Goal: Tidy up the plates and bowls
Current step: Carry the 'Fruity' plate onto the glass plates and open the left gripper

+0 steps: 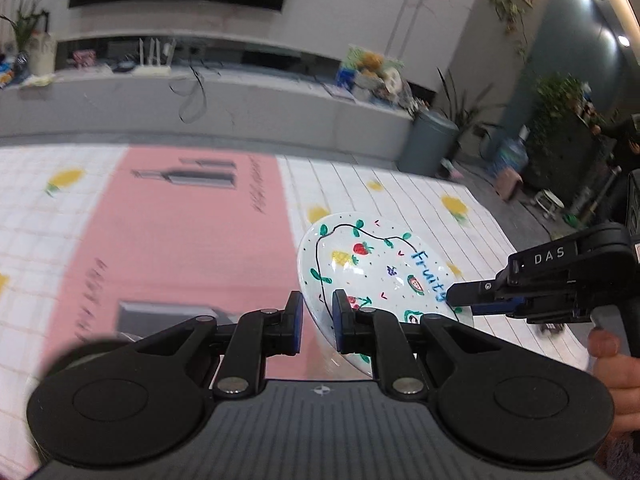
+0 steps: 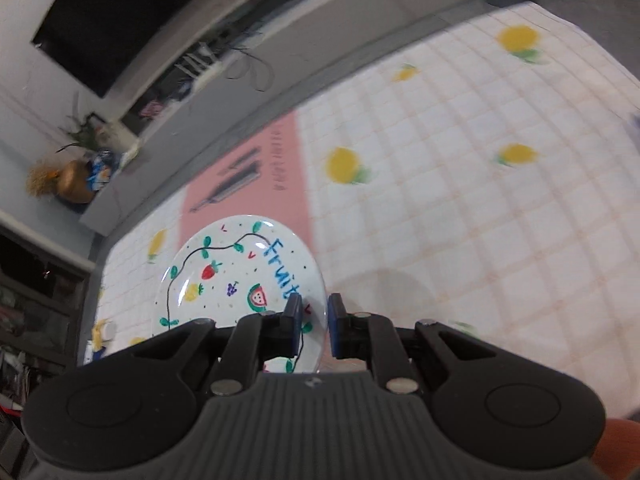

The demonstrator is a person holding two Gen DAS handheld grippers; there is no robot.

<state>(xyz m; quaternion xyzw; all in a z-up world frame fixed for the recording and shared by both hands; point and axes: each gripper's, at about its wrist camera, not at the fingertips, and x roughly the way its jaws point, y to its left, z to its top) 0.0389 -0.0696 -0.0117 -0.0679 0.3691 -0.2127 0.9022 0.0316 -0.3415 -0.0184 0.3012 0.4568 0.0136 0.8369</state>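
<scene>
A white plate (image 1: 376,268) painted with fruit and the word "Fruits" is held tilted above the table. My left gripper (image 1: 318,322) straddles its near-left rim, jaws a little apart, the rim between the blue pads. My right gripper (image 1: 460,300) comes in from the right and is clamped on the plate's right rim. In the right wrist view the plate (image 2: 236,276) sits left of centre, its rim between the pads of the right gripper (image 2: 314,326).
The table is covered by a white checked cloth with yellow lemons (image 2: 460,200) and a pink printed mat (image 1: 184,248). A grey TV bench (image 1: 200,96) runs behind the table. A grey bin (image 1: 428,140) and plants stand at the far right.
</scene>
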